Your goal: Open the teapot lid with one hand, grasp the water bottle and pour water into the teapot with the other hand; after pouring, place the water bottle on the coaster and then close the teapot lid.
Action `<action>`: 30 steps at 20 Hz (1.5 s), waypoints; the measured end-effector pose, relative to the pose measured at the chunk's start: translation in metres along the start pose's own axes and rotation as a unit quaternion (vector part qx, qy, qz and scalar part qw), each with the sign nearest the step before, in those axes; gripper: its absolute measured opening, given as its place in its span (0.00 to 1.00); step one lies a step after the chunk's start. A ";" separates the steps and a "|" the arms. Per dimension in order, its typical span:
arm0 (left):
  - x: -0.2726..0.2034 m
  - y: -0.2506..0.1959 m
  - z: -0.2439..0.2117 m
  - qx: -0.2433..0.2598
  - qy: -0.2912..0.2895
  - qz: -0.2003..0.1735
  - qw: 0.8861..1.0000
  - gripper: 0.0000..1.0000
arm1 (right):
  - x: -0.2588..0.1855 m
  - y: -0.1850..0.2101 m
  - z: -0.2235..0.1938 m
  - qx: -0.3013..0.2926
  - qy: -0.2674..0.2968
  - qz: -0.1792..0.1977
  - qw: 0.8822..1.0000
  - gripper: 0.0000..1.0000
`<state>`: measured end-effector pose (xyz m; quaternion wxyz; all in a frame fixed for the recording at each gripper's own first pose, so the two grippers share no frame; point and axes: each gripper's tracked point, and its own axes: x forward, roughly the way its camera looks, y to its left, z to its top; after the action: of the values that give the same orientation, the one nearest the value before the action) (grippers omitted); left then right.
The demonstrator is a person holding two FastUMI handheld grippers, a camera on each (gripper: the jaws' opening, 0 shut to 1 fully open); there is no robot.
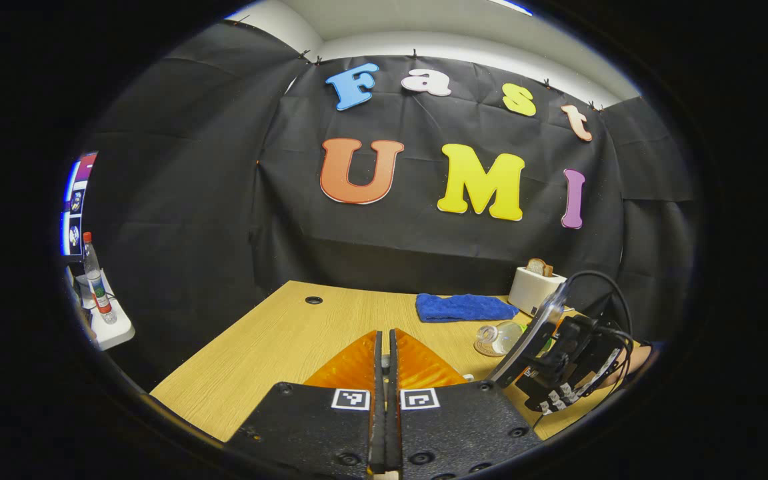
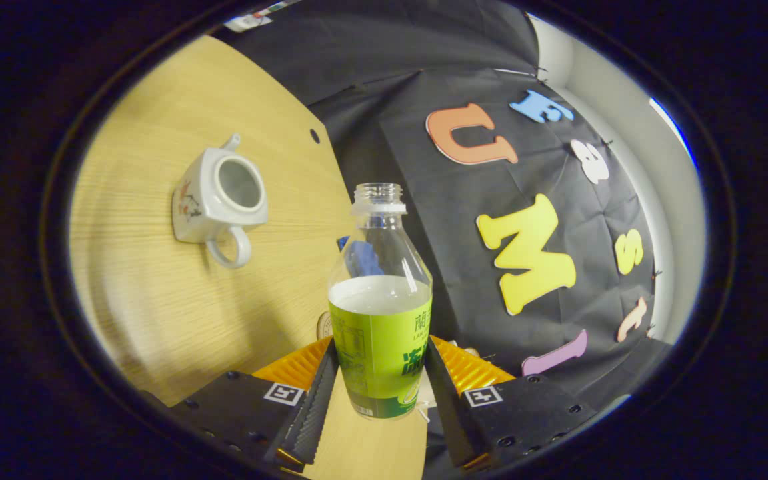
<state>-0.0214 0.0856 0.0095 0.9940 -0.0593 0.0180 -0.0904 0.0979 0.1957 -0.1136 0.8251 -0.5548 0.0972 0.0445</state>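
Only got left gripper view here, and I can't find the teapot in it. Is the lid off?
Observer: Yes. In right gripper view the white teapot sits on the wooden table with its top opening uncovered.
Operator: Bottle cap on or off?
Observer: Off. The water bottle has a bare, open neck.
Operator: How's the grip?
Observer: The right gripper has both jaws pressed against the bottle's green label, and the waterline sits just above that label.
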 end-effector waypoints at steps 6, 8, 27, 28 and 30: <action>0.001 0.005 -0.002 0.001 0.003 0.006 1.000 0.02 | -0.002 0.016 0.014 -0.098 -0.025 0.001 0.995 0.73; 0.002 0.010 -0.002 0.000 0.004 0.012 1.000 0.02 | -0.003 0.016 0.018 -0.125 -0.032 -0.008 0.992 0.73; 0.001 0.003 0.000 0.008 0.001 0.003 1.000 0.02 | -0.002 -0.017 0.041 -0.306 -0.069 -0.106 0.944 0.72; 0.001 0.003 0.000 0.008 0.000 0.003 1.000 0.02 | -0.002 -0.017 0.042 -0.310 -0.069 -0.108 0.942 0.72; 0.001 0.002 -0.001 0.007 0.002 0.001 1.000 0.02 | -0.002 -0.018 0.043 -0.315 -0.071 -0.113 0.940 0.73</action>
<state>-0.0203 0.0869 0.0080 0.9944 -0.0518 0.0193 -0.0898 0.1036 0.2289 -0.0808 0.6123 -0.7892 -0.0434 0.0189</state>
